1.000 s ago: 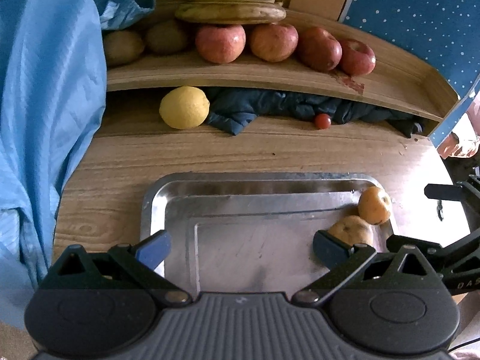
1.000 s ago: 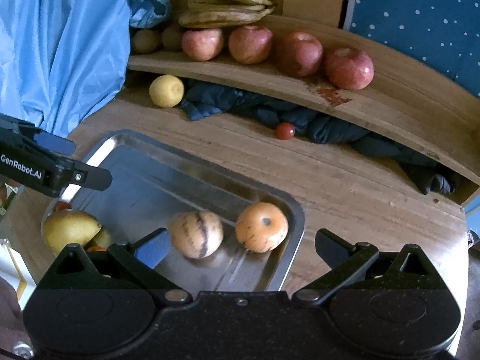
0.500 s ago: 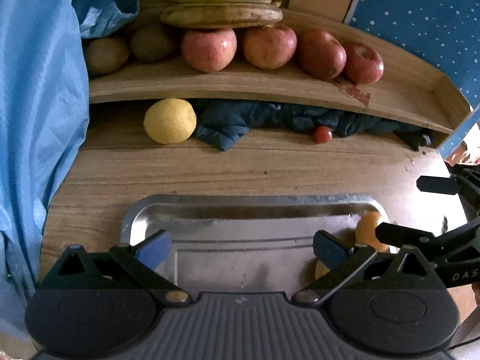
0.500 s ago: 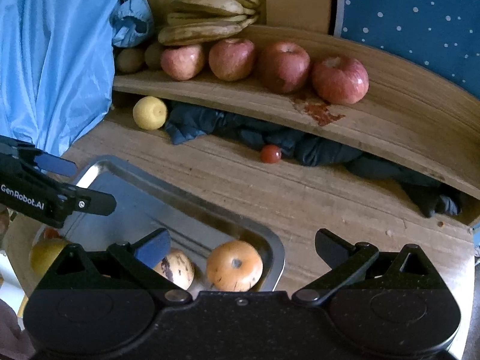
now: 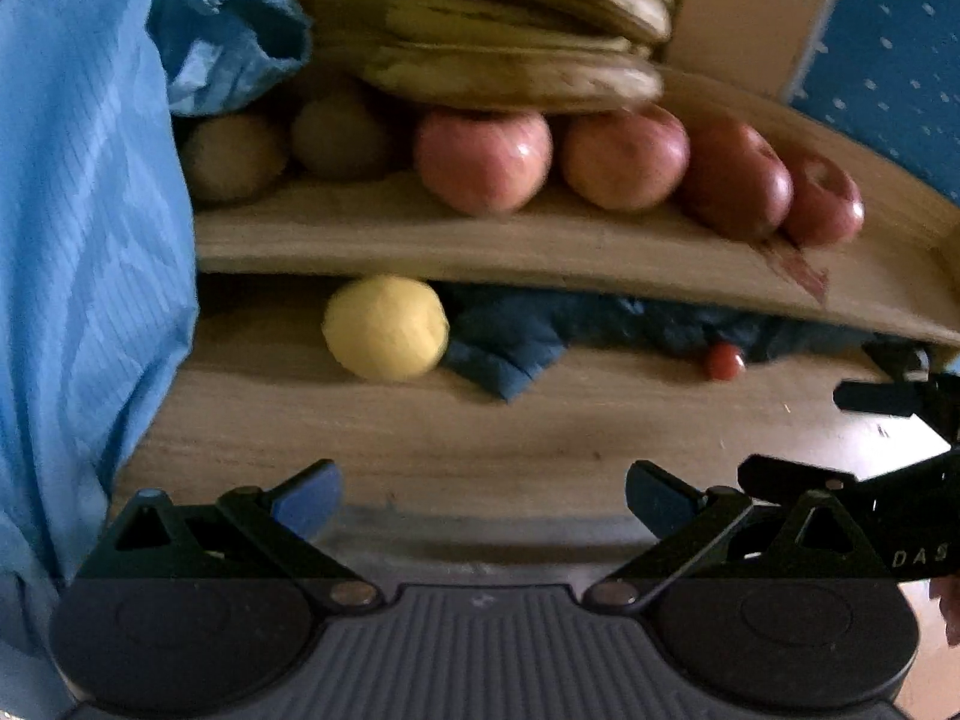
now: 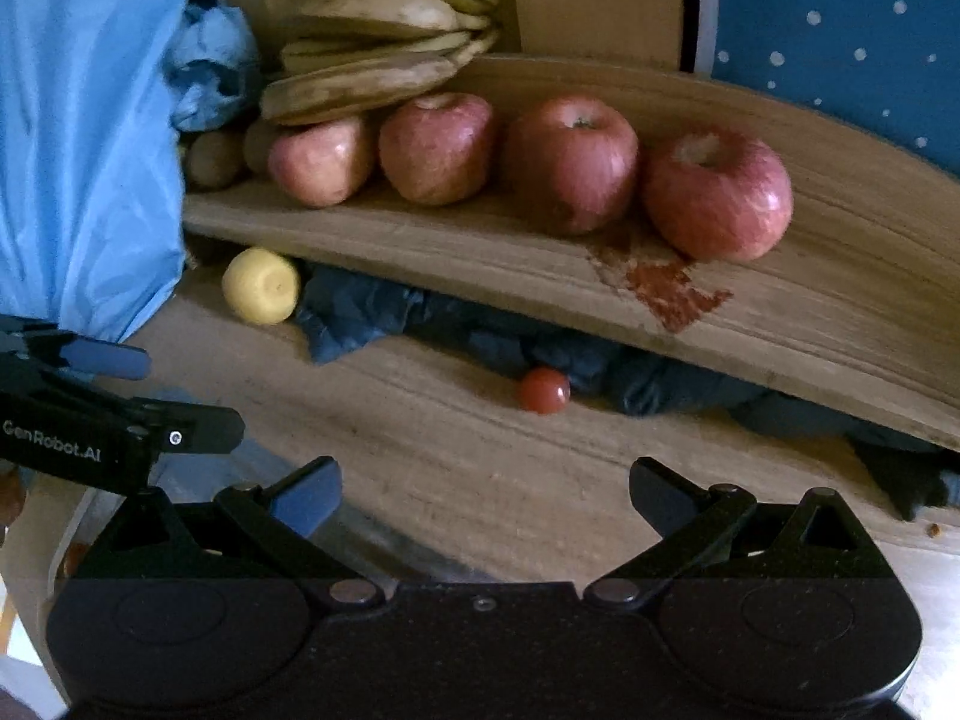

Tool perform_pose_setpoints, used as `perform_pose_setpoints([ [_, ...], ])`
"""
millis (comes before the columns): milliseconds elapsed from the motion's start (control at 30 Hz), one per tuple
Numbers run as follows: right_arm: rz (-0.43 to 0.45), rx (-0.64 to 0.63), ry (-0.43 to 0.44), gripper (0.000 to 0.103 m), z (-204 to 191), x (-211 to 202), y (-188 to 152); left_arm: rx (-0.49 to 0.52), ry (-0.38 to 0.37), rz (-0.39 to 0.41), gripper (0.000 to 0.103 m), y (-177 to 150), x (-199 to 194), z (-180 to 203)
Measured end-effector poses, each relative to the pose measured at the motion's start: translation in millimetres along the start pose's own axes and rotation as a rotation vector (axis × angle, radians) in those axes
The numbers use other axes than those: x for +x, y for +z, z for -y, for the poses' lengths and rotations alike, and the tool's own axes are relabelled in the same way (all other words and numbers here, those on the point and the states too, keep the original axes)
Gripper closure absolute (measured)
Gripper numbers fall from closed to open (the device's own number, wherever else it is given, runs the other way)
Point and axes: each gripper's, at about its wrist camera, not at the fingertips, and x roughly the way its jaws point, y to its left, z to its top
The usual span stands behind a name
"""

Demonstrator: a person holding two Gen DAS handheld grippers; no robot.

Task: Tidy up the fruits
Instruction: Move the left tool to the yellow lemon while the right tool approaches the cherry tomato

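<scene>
A yellow lemon (image 5: 385, 327) lies on the wooden table under the shelf (image 5: 480, 246), ahead of my open left gripper (image 5: 483, 495). The lemon (image 6: 261, 285) also shows at the left of the right wrist view. A small red tomato (image 6: 544, 390) sits by the dark blue cloth (image 6: 420, 324), ahead of my open right gripper (image 6: 485, 492). On the shelf (image 6: 540, 264) rest several red apples (image 6: 570, 162), bananas (image 6: 372, 60) and kiwis (image 5: 231, 159). Only the far rim of the metal tray (image 5: 480, 525) shows between the left fingers. Both grippers hold nothing.
A light blue sheet (image 5: 78, 240) hangs along the left side. A blue dotted panel (image 6: 840, 30) stands at the back right. The left gripper's body (image 6: 90, 420) reaches in at the left of the right wrist view, and the right gripper's body (image 5: 888, 474) shows at the left view's right edge.
Both grippers have moved forward toward the shelf. The tray and its fruits have dropped out of view below the fingers. Lemon, tomato and apples now look larger.
</scene>
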Motion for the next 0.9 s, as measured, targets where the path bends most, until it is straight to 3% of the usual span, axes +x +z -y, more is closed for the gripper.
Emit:
perform_pose_setpoints([
  [333, -0.026, 0.064, -0.008, 0.008, 4, 33, 17, -0.007, 0.040, 0.044, 0.000, 28, 26, -26],
  [900, -0.030, 0.188, -0.038, 0.034, 10, 64, 27, -0.004, 0.009, 0.069, 0.001, 42, 49, -56],
])
